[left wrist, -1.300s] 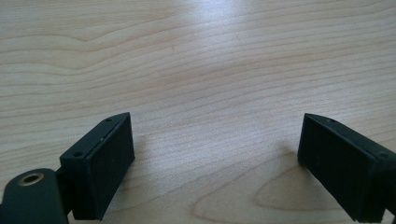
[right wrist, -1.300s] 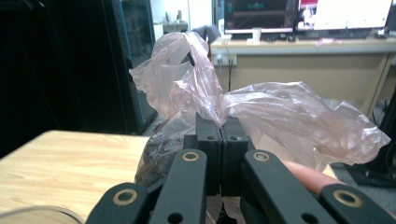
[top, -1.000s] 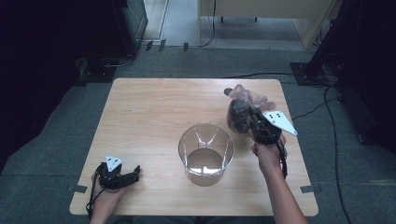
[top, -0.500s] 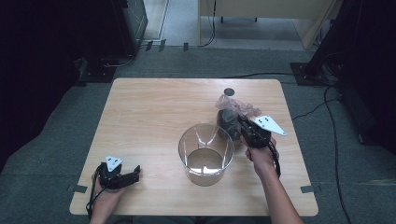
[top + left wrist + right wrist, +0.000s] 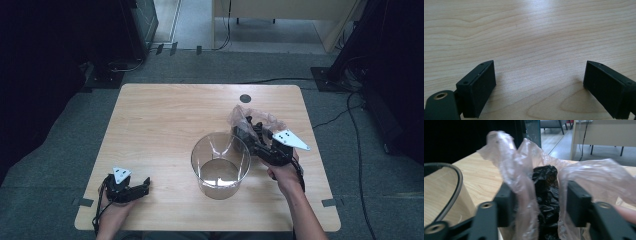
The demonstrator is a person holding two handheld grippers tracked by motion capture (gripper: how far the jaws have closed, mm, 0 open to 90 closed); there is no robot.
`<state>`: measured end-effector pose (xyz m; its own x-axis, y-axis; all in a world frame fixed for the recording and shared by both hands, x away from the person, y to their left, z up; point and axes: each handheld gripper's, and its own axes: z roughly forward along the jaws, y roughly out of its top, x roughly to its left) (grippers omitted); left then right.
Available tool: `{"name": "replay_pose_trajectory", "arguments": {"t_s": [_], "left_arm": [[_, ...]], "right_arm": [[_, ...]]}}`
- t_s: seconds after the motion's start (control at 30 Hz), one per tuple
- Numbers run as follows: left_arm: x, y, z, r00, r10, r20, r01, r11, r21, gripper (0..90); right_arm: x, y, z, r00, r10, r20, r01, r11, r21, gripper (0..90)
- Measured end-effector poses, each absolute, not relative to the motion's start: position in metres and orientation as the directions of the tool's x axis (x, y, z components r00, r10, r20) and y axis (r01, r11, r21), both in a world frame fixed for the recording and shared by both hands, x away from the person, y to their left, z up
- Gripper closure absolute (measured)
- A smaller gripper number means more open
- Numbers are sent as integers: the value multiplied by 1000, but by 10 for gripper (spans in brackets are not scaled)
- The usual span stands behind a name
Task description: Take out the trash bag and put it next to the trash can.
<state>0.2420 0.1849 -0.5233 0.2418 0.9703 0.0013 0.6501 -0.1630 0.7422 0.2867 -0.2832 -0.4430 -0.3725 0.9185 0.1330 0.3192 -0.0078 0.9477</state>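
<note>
While the right gripper (image 5: 537, 202) has just released, the bag (image 5: 546, 185) stands upright.

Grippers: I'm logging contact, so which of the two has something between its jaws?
The right gripper: a clear plastic bag with black contents sits between its jaws. The left gripper has bare table between its.

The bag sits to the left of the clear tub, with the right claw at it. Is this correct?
Not quite. The bag sits to the right of the clear tub, not the left, with the right claw at it. The high view shows this.
</note>
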Motion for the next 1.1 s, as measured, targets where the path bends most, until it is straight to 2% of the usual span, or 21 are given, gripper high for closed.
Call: {"name": "replay_pose_trajectory", "arguments": {"t_s": [0.2,0.7,1.1], "left_arm": [[242,185,-523,242,970,1,650,-163,742,103],[242,185,-523,243,970,3,651,-165,741,103],[242,185,-523,243,970,3,651,-165,741,103]], "right_arm": [[276,-297,-448,-368,919,141,321,-17,947,160],[251,-309,-460,-370,922,113,356,29,934,70],[236,-329,-472,-291,950,118,389,5,921,57]]}}
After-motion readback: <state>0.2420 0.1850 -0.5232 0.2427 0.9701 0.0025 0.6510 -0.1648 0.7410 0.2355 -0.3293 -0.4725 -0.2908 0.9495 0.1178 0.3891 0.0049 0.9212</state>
